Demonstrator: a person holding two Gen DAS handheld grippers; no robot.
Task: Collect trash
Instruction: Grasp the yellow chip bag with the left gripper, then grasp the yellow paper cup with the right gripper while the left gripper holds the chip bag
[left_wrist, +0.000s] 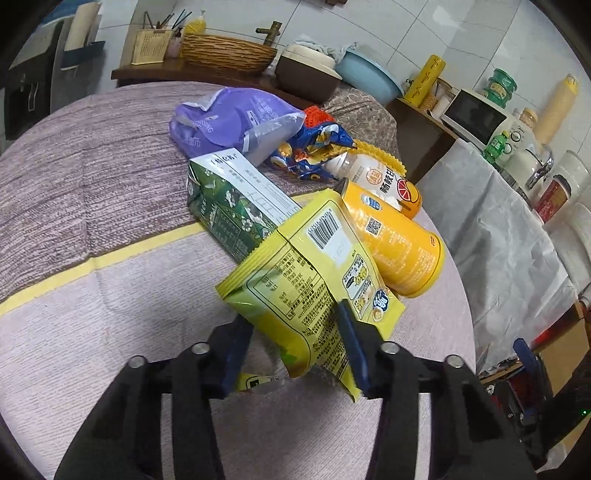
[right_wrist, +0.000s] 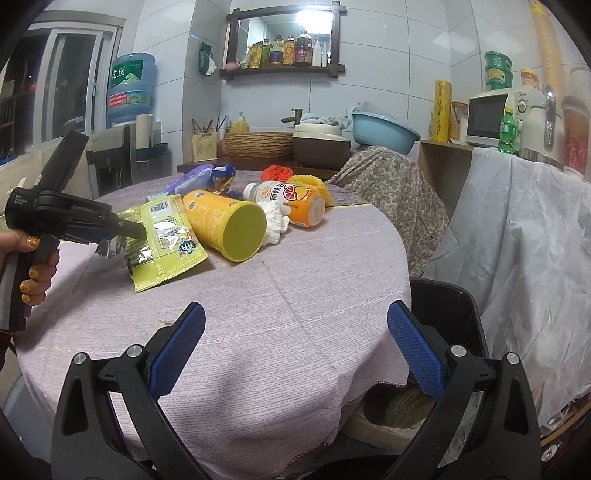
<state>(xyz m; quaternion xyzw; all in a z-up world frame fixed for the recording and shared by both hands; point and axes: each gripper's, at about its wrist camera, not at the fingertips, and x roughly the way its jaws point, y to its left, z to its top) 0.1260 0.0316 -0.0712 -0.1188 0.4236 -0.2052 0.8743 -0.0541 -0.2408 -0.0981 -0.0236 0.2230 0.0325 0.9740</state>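
A yellow snack bag (left_wrist: 306, 269) lies at the near side of a trash pile on the round table (left_wrist: 92, 314). My left gripper (left_wrist: 291, 314) has its blue pads pressed on the bag's near end, which is crumpled between them. From the right wrist view, the left gripper (right_wrist: 136, 230) reaches in from the left onto the yellow snack bag (right_wrist: 162, 240), with a hand on its handle. Behind the bag lie an orange canister (right_wrist: 225, 225), a drink bottle (right_wrist: 291, 199), a green carton (left_wrist: 229, 199), a purple bag (left_wrist: 229, 118) and a blue wrapper (left_wrist: 314, 147). My right gripper (right_wrist: 295, 310) stands open over the table's near edge with nothing between its fingers.
A dark bin (right_wrist: 450, 306) stands just off the table's right edge. A chair under patterned cloth (right_wrist: 388, 177) sits behind the table, and a counter draped in white (right_wrist: 517, 240) with a microwave (right_wrist: 487, 118) runs along the right. A wicker basket (left_wrist: 229, 55) sits at the back.
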